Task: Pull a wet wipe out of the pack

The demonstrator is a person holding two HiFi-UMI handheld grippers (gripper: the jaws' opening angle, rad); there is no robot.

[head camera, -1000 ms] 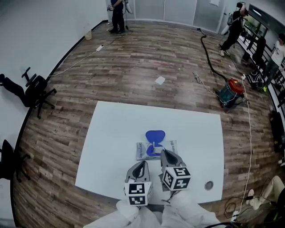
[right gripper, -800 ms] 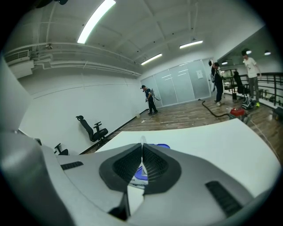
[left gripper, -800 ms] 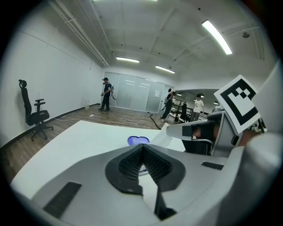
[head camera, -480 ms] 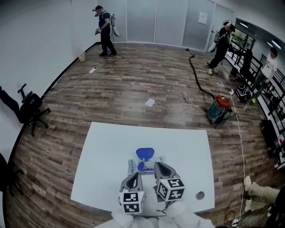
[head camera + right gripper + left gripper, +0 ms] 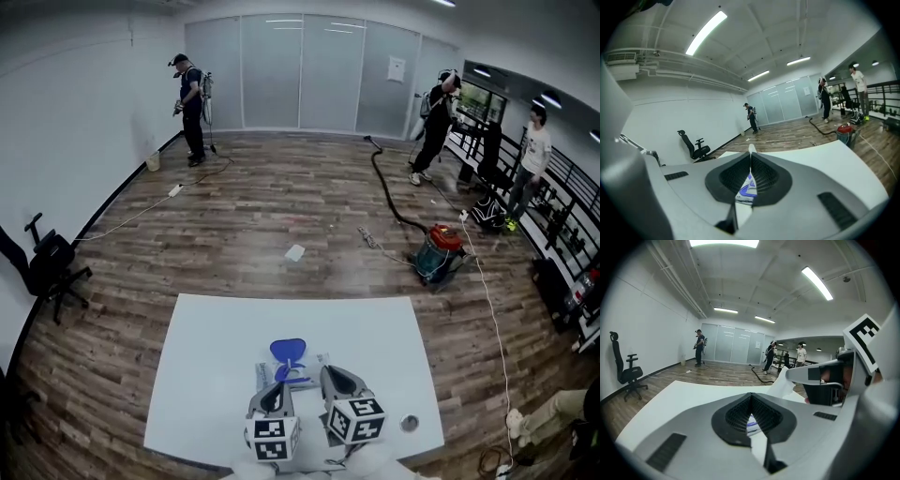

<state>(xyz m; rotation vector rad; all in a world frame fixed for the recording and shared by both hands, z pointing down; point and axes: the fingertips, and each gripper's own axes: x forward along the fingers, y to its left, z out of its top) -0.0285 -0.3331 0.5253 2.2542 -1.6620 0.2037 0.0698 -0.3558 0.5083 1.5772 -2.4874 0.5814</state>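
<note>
Item: pack (image 5: 305,367) of wet wipes, flat on the white bench (image 5: 206,375), toward its near edge, with its blue lid (image 5: 288,351) flipped open on the far side.

Left gripper (image 5: 275,392): we see its jaws pressed together, tip to tip, with nothing visible between them. It sits over the near left part of the pack. In the left gripper view the pack's print shows through the gap behind the tips, lying below the jaws.

Right gripper (image 5: 328,373): jaws closed, pinching a white wipe (image 5: 786,383). In its own view a sliver of the wipe stands above the jaw tips, and the pack lies beneath them. In the left gripper view the wipe hangs from the right jaws down toward the pack.

We cannot tell whether the left jaws touch the pack.
</note>
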